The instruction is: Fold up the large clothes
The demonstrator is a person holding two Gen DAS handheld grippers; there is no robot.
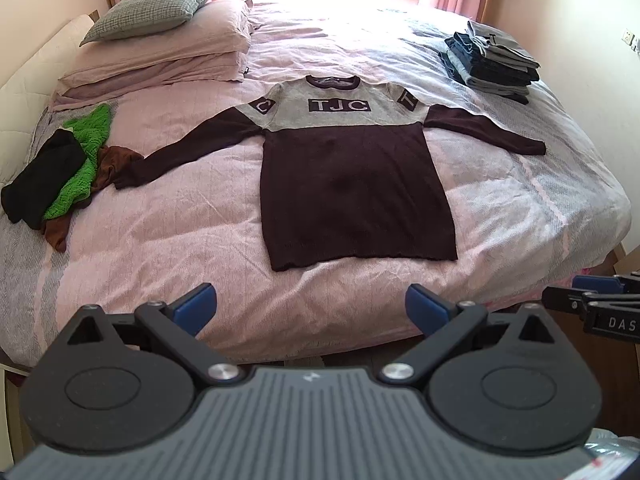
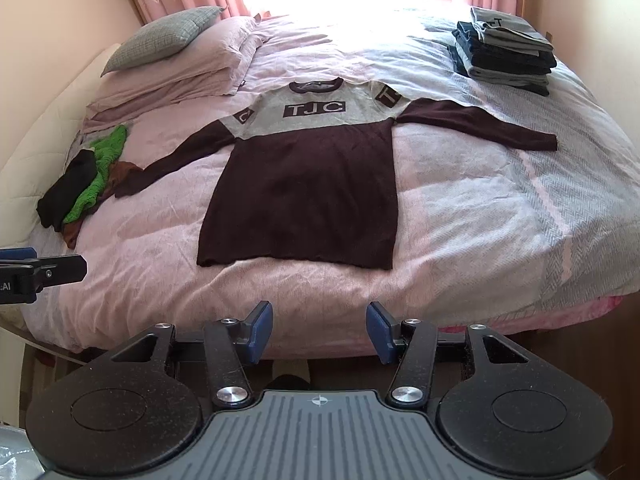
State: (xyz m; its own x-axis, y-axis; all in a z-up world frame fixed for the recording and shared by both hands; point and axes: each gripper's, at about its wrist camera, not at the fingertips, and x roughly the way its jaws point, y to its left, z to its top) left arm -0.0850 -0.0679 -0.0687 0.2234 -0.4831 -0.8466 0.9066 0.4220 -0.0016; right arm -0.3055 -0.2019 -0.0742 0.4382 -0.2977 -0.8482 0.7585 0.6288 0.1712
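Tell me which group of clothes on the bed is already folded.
The neat stack of dark blue and grey clothes near the bed's far right corner. The black, green and brown clothes at the left lie crumpled; the maroon and grey sweater lies spread flat.

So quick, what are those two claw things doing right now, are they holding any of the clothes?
Left gripper: open, holding nothing, short of the sweater.
Right gripper: open, holding nothing, also short of the sweater.

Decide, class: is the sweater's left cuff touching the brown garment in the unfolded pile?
Touching. The left wrist view shows the sweater cuff lying against the brown garment, with no bedding visible between them.
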